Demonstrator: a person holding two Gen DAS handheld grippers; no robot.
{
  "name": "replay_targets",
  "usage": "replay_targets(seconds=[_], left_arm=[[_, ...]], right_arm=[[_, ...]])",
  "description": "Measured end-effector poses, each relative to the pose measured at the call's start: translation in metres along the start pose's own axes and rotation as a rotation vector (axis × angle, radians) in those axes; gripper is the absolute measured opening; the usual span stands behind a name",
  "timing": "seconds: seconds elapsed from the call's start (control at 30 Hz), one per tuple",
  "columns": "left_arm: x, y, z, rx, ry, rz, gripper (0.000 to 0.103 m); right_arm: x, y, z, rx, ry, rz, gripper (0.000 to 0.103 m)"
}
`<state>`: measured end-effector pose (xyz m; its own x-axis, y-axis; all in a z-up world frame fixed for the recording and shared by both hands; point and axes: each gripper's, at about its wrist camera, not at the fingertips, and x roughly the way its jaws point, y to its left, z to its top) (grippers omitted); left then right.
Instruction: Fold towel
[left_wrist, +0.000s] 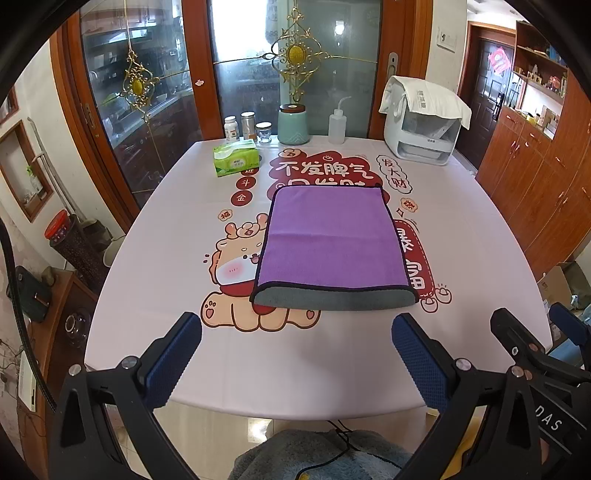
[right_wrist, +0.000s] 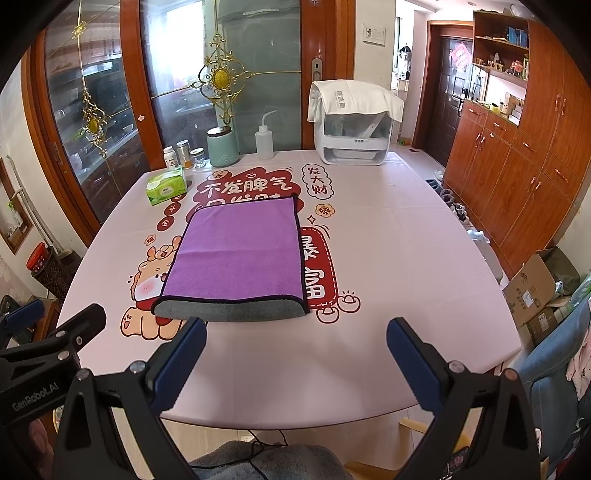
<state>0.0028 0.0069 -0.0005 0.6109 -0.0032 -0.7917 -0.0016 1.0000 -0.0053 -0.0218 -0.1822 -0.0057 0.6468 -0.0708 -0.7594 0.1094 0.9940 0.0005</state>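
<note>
Looking down on the table (left_wrist: 155, 258), we've got the towel (left_wrist: 332, 240) lying flat at its middle, purple face up, folded over with a grey strip showing along the near edge. Behind it, a white appliance (left_wrist: 421, 129), a tissue pack (left_wrist: 234, 157) and a squeeze bottle (left_wrist: 337, 125). Our left gripper (left_wrist: 295, 343) and right gripper (right_wrist: 295, 347) hover near the towel's near edge, both spread wide, holding nothing.

towel (left_wrist: 332, 240) (right_wrist: 236, 254) | purple top face, grey underside, dark piped edging | folded in half, flat, fold rounded toward near edge of the surface (left_wrist: 147, 258) | lies mid-surface, long sides running from near edge toward far edge, untouched
</note>
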Motion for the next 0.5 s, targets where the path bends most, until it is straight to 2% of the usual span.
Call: replay_targets(seconds=[0.5], left_arm=[[0.0031, 0.0024, -0.0005, 0.001, 0.009, 0.005, 0.102]], right_arm=[[0.0076, -0.0043, 0.0016, -0.006, 0.002, 0.014, 0.099]])
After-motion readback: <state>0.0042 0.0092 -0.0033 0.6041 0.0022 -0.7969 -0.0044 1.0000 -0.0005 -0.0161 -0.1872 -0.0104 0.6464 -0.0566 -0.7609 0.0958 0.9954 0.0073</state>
